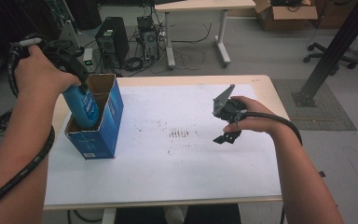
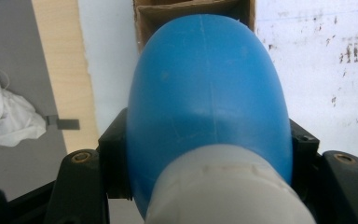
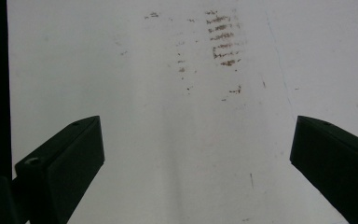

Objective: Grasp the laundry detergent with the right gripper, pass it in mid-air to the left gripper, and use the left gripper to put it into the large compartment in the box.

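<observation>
Forearms entered from the near edge of the table [image 1: 168,186], one on each side. At the far left corner of the table stood the blue carton [image 1: 103,128], its top open. The left gripper [image 1: 80,77] hung over that carton with its black jaws pinching the blue bottle [image 1: 85,106] just below the white cap [image 2: 223,186], one jaw on each side of the shoulder. The bottle stood tilted, its lower part already down inside the carton's near compartment, its upper part above the rim. Well to the right of the carton, the right gripper [image 1: 227,136] was held just above the white tabletop, its jaws spread wide with nothing between them. Brown smudges [image 1: 179,134] marked the surface between the carton and that gripper.
</observation>
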